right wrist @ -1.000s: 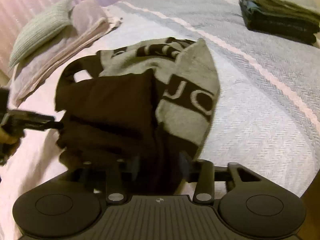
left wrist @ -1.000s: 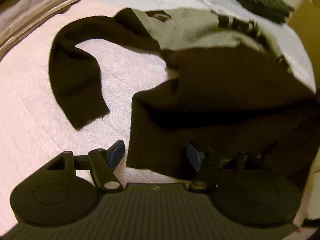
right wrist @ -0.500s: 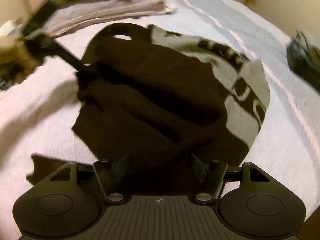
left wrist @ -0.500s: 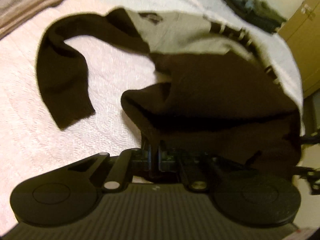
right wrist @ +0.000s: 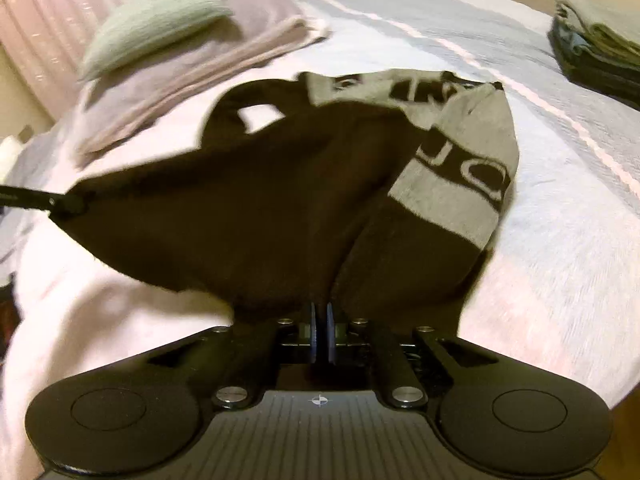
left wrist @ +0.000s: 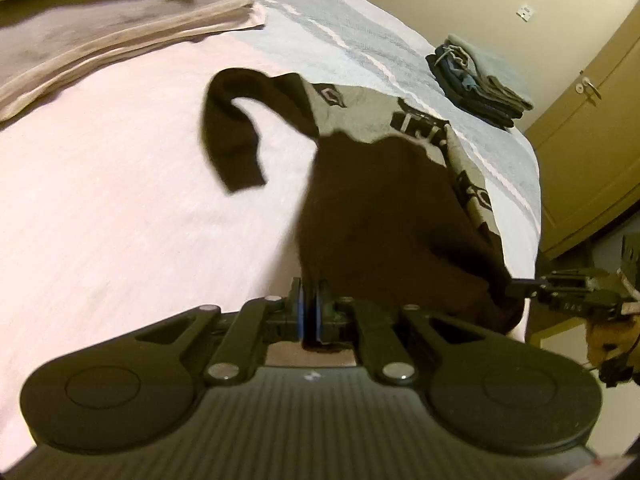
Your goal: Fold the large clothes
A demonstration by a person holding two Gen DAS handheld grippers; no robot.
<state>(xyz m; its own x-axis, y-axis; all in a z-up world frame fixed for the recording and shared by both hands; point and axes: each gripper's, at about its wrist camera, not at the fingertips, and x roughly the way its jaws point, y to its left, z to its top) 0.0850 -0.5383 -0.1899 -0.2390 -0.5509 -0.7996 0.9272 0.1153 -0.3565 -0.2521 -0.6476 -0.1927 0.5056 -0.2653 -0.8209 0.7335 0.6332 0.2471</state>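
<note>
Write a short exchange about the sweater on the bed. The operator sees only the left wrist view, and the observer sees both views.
Operator: My left tool is shut on the sweater. Is the right tool clamped as well?
Observer: Yes. The right wrist view shows it shut, with dark fabric pinched between its pads.
Operator: I can see a grey strip with marks along the far edge. What is it?
Observer: It is a grey sleeve folded over the dark body. Its dark band shows the letters J and O.
</note>
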